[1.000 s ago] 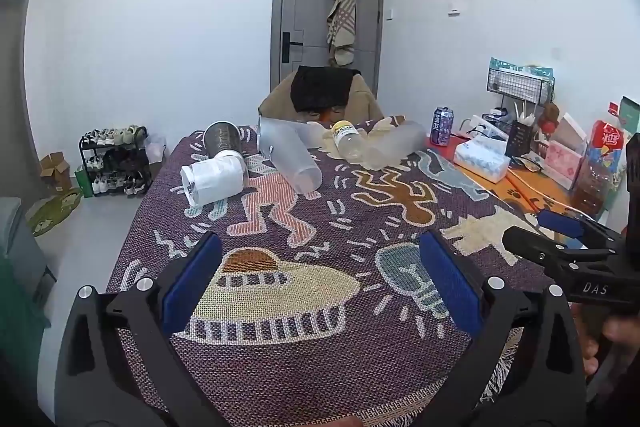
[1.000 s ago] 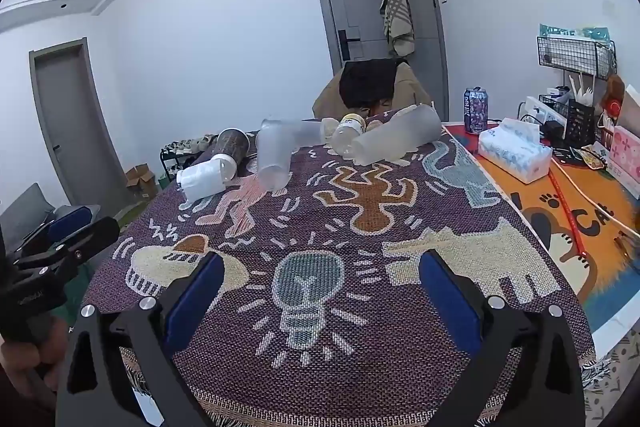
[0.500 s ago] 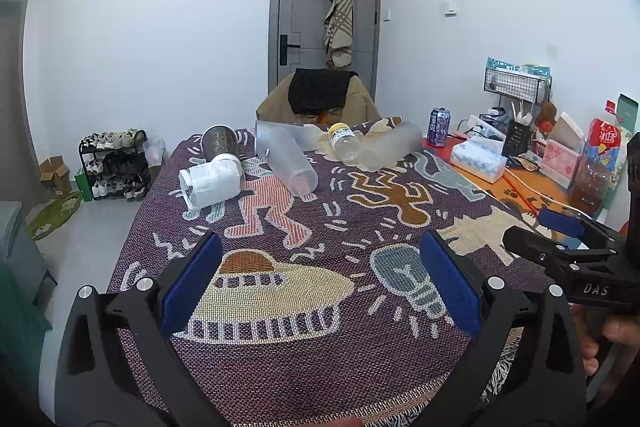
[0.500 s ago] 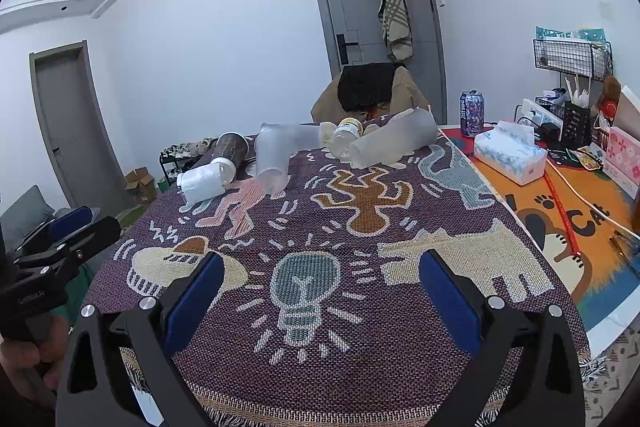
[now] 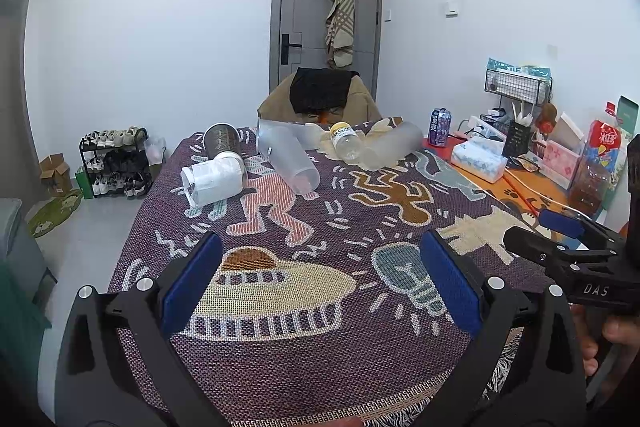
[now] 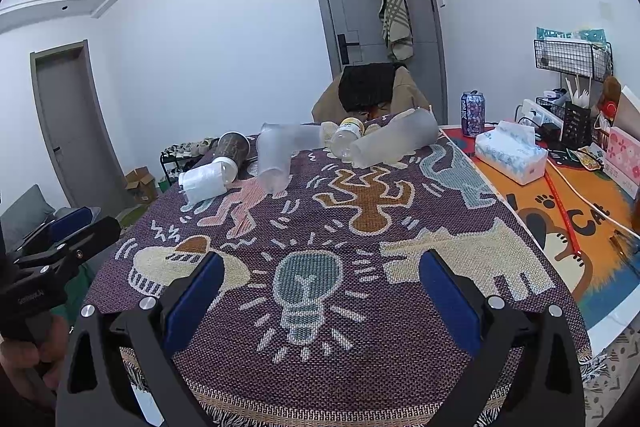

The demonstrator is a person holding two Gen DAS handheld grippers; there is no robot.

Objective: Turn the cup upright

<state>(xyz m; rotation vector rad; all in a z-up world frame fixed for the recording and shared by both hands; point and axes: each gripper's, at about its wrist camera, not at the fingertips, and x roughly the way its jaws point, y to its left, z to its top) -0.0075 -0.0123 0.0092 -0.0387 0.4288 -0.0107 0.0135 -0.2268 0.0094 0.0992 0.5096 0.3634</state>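
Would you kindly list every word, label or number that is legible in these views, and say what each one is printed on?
"DAS": white letters on the right gripper, seen from the left wrist camera.
"CAT": on the orange mat, partly cut off.
Unreadable: the purple can, the dark cup, the yellow-lidded jar, the red packet, the left gripper.

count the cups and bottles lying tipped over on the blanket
5, maybe more hidden: white paper cup, dark cup behind it, frosted cup, yellow-capped bottle, frosted cup far right.

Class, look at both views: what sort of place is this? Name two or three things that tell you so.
Most likely a room in a home: a shoe rack by the wall, clothes hung on the door, and a table under a patterned woven cloth with a tissue pack.
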